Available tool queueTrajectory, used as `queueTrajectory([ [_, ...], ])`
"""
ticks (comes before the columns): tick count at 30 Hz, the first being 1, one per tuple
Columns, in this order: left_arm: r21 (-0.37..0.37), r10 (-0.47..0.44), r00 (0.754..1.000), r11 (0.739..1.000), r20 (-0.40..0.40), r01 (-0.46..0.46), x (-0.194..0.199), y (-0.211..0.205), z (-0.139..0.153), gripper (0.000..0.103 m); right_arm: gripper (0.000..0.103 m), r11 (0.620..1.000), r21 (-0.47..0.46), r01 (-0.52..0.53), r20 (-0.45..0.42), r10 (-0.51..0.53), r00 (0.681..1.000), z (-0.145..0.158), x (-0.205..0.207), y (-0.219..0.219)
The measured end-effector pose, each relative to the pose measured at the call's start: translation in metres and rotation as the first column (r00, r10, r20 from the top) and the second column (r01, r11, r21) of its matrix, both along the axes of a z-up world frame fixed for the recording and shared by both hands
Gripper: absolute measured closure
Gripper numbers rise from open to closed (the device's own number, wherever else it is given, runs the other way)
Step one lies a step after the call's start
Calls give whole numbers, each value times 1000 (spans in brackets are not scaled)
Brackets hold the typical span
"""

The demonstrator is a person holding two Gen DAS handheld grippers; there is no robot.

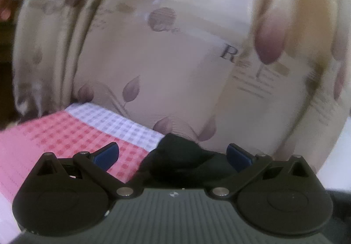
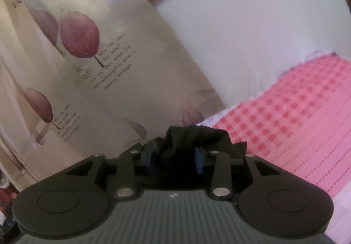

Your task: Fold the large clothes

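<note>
On the left, the left claw (image 1: 173, 156) stands spread wide, its blue fingertips (image 1: 106, 156) far apart. A bunched fold of the black garment (image 1: 175, 156) lies between them, touching neither pad as far as I can see. Under it and to the left lies a pink and white checked bedspread (image 1: 65, 132), and behind hangs a cream curtain (image 1: 153, 57) printed with mauve leaves and some lettering.

Further right, the right claw (image 2: 174, 158) is about half open. The same dark cloth (image 2: 193, 136) is heaped up between its blue fingertips (image 2: 198, 160) and spills over the right finger; whether the pads press on it I cannot tell, as the gap is in deep shadow. The curtain (image 2: 87, 68) fills the left side behind it, a plain white wall (image 2: 263, 24) rises at the right, and the checked bedspread (image 2: 296, 123) runs along the right side below that.
</note>
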State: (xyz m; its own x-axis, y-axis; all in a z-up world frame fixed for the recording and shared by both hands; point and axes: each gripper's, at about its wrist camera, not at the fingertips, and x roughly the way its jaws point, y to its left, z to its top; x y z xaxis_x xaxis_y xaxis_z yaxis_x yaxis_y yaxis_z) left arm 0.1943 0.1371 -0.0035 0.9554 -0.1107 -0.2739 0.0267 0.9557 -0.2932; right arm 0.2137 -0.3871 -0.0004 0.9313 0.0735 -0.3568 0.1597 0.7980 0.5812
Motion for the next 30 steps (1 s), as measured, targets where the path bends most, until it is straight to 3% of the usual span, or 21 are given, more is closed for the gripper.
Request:
queueTrajectory([
  [2, 38, -20, 1000, 999, 13, 19, -2, -10, 4, 0, 32, 1000, -6, 14, 3, -14, 1000, 2, 0, 0],
  [8, 119, -74, 997, 990, 35, 69, -6, -35, 10, 0, 31, 999, -34, 2, 18, -1, 1000, 9, -2, 6],
  [12, 141, -96, 995, 986, 35, 91, -5, -47, 12, 0, 31, 983, -152, -107, 14, 110, 994, 19, 3, 38],
  [15, 159, -112, 993, 982, 36, 105, -4, -57, 12, 0, 31, 937, -268, -223, -5, 230, 973, 24, 11, 75],
  [20, 193, -170, 985, 967, 16, 163, 4, -76, 8, 0, 32, 813, -448, -373, -57, 390, 919, 18, 28, 139],
  [23, 199, -244, 970, 950, -9, 241, 12, -87, 2, 3, 38, 763, -479, -435, -112, 438, 892, 7, 44, 164],
  [26, 208, -338, 940, 917, -52, 342, 20, -100, -4, 15, 70, 725, -489, -485, -177, 462, 869, -5, 60, 180],
  [30, 220, -431, 897, 869, -102, 443, 29, -118, -13, 49, 77, 696, -493, -523, -220, 482, 848, -16, 76, 195],
])
